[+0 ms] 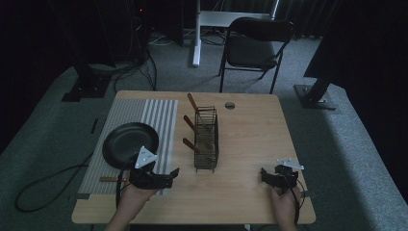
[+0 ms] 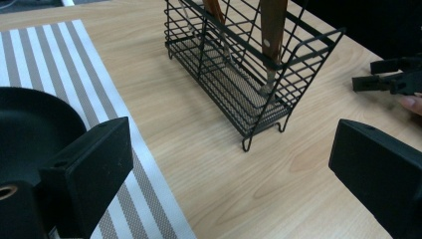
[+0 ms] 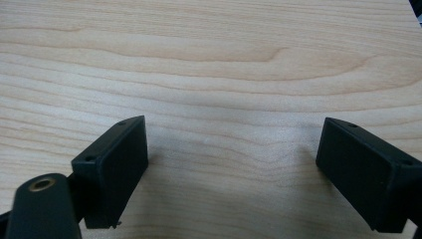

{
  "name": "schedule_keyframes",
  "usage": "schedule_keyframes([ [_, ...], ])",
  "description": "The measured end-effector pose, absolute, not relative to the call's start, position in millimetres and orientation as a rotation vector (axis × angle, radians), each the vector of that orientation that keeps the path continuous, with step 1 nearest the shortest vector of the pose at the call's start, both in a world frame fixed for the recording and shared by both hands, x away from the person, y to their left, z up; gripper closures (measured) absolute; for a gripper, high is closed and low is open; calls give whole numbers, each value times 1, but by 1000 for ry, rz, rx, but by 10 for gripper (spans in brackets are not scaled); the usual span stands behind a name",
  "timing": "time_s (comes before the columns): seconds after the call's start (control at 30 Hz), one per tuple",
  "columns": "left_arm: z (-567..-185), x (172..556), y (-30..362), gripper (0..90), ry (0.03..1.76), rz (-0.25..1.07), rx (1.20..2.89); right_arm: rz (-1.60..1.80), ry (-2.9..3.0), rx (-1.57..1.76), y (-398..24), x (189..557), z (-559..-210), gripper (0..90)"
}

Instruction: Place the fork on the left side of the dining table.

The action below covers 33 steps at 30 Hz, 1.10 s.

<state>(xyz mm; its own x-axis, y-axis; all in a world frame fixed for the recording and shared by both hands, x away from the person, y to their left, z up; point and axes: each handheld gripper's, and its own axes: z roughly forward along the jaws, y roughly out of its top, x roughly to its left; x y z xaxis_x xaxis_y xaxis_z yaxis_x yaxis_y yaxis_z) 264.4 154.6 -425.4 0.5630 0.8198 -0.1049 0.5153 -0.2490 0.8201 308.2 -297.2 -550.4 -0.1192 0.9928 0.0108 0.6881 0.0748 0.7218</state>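
Observation:
A black wire rack (image 1: 206,139) stands mid-table with wooden-handled utensils (image 1: 191,124) leaning out of it; the left gripper view shows the rack (image 2: 239,64) close ahead with one handle (image 2: 272,25) upright inside. A black frying pan (image 1: 130,144) lies on a striped mat (image 1: 139,139), its wooden handle toward the front edge. My left gripper (image 1: 169,177) rests low by the mat's front right corner, open with nothing between its jaws (image 2: 234,169). My right gripper (image 1: 265,175) sits near the front right of the table, open over bare wood (image 3: 231,164).
The wooden table (image 1: 250,130) has a round grommet hole (image 1: 229,105) at its back edge. A folding chair (image 1: 255,48) and a white desk leg (image 1: 196,38) stand behind. Cables trail on the floor at left (image 1: 43,183).

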Motion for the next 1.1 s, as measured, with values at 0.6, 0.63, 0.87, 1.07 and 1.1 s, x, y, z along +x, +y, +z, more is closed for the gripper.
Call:
schedule_keyframes([
  [0.6,-419,296,119,251,1045,360,1898,805,1863,1660,-297,308,-550,126],
  [0.63,-419,298,118,288,1039,346,1893,805,1863,1660,-297,308,-550,126],
  [0.87,-419,304,111,412,1053,311,1865,806,1862,1662,-297,308,-550,126],
  [1.07,-418,312,101,414,1087,304,1836,807,1861,1663,-297,308,-550,126],
  [1.1,-419,316,99,429,1094,306,1839,807,1862,1663,-297,308,-550,126],
])
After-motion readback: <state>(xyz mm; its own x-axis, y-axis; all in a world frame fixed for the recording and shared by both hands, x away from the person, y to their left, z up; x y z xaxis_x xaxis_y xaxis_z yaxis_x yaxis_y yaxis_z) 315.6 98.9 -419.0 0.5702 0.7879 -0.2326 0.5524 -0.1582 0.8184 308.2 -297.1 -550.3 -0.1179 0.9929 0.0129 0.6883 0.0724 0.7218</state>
